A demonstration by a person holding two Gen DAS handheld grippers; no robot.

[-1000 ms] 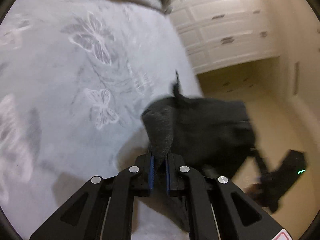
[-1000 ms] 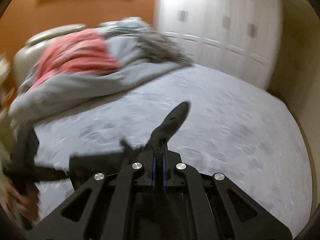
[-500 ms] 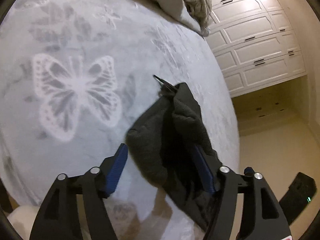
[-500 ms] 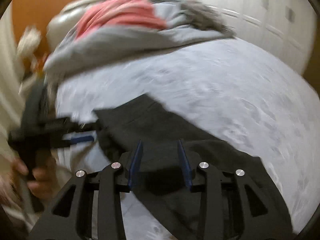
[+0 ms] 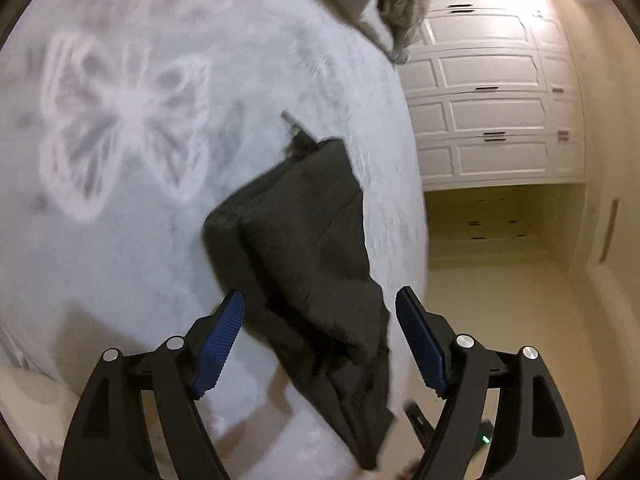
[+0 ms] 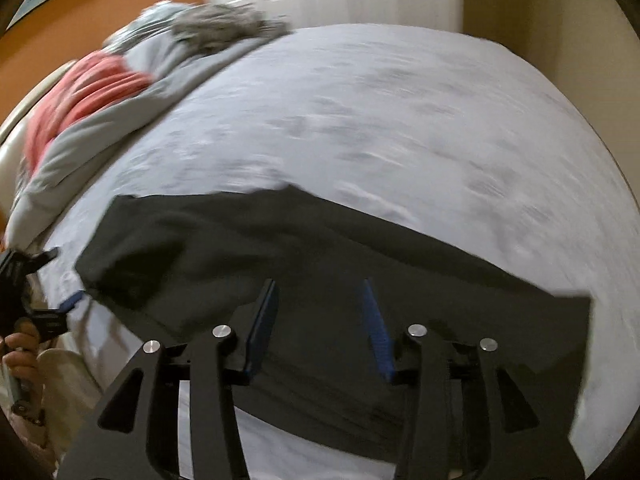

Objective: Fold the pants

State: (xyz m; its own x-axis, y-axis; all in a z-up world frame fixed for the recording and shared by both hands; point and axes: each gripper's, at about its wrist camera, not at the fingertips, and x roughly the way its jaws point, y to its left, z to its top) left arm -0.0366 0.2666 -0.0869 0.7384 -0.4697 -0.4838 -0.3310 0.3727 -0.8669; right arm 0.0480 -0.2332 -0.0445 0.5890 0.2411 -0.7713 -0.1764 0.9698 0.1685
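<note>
Dark grey pants [image 5: 304,240] lie on the pale butterfly-print bedspread [image 5: 120,120], near its right edge, and one end hangs over the side. My left gripper [image 5: 320,294] hovers over that end. Its jaws are opening, and the blue pads [image 5: 222,336] stand apart on either side of the cloth without pressing it. In the right wrist view the pants [image 6: 240,248] spread flat across the bed. My right gripper [image 6: 319,284] is just above them with its jaws opening and its pads clear of the cloth. The left gripper [image 6: 36,300] and the hand [image 6: 20,356] holding it show at the left edge.
A heap of grey and pink bedding [image 6: 100,92] lies at the head of the bed. White drawers [image 5: 492,120] and beige floor [image 5: 520,300] are beyond the bed's right edge. A black device with a green light [image 5: 486,438] shows low beside the bed.
Both grippers were shut on the lifted pants a second ago. Both have since opened and let go, and the pants now lie spread on the bed.
</note>
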